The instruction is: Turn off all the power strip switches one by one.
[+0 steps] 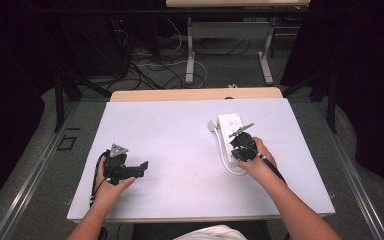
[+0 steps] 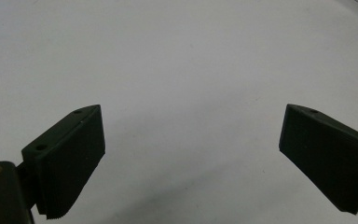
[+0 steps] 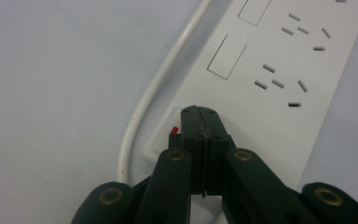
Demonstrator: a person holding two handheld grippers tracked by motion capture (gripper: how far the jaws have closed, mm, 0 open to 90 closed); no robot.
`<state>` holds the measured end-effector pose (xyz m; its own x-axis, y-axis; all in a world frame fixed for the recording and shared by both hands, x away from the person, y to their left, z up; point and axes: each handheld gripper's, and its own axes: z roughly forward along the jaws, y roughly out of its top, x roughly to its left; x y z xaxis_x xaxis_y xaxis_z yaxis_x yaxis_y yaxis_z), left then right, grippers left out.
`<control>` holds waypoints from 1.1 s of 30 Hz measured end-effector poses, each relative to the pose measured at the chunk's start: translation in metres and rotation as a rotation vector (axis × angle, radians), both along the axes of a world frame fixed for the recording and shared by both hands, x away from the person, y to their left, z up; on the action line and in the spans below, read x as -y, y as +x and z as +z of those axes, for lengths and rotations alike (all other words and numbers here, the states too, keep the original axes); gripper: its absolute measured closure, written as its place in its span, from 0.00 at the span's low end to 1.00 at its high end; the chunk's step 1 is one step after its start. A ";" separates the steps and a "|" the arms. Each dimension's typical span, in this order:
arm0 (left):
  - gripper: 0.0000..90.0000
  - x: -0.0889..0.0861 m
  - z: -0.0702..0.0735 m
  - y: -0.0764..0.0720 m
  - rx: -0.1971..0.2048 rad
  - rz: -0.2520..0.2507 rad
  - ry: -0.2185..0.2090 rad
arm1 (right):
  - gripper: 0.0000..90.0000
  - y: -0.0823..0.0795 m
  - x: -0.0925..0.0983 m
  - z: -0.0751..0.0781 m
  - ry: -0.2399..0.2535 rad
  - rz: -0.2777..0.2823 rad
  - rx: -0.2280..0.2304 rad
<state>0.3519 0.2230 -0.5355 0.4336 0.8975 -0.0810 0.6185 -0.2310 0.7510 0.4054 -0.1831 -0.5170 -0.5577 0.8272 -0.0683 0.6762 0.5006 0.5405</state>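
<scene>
A white power strip (image 1: pixel 228 125) lies right of the table's middle, and its white cord (image 1: pixel 228 166) loops back toward the person. In the right gripper view the strip (image 3: pixel 279 84) shows two blank square plates and two sets of socket slots. My right gripper (image 3: pixel 200 113) is shut, with its tips resting on the clear cover of the strip's red switch (image 3: pixel 173 129) beside the cord (image 3: pixel 154 88). In the high view the right gripper (image 1: pixel 237 146) is over the strip's near end. My left gripper (image 1: pixel 143 168) is at the near left, open and holding nothing; its jaws (image 2: pixel 191 114) stand wide above the bare white surface.
The white tabletop (image 1: pixel 175 135) has a wooden strip (image 1: pixel 195 94) along its far edge. Beyond it, cables (image 1: pixel 152 70) lie on the floor around the white legs of another table (image 1: pixel 190 55). Dark curtains close both sides.
</scene>
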 end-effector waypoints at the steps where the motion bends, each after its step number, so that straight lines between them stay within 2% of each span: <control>1: 0.08 0.000 0.000 0.000 0.000 0.000 0.001 | 1.00 0.000 0.000 0.000 0.000 0.000 0.000; 6: 0.08 0.000 0.001 0.000 -0.009 -0.006 0.006 | 1.00 -0.001 -0.001 -0.002 -0.014 0.007 0.012; 13: 0.08 0.000 0.001 0.000 -0.007 -0.007 0.006 | 1.00 -0.001 0.000 -0.003 0.021 -0.012 0.017; 19: 0.08 0.001 -0.001 0.001 0.002 0.001 -0.006 | 1.00 0.001 0.001 -0.001 0.059 -0.021 0.000; 21: 0.08 0.001 0.000 0.000 -0.001 0.003 -0.005 | 1.00 0.001 0.001 -0.002 0.069 -0.017 0.012; 25: 0.08 0.000 0.000 0.000 -0.008 -0.006 0.006 | 1.00 0.001 0.001 -0.001 0.067 -0.037 -0.006; 26: 0.08 0.000 0.000 0.000 -0.001 -0.003 0.003 | 1.00 0.003 0.002 -0.003 0.094 -0.024 0.003; 28: 0.08 0.000 0.000 0.000 -0.002 -0.003 0.002 | 1.00 0.003 0.003 -0.001 0.079 -0.027 -0.014; 33: 0.08 -0.001 0.001 0.000 -0.007 -0.003 0.001 | 1.00 0.005 0.004 0.001 0.101 -0.040 -0.037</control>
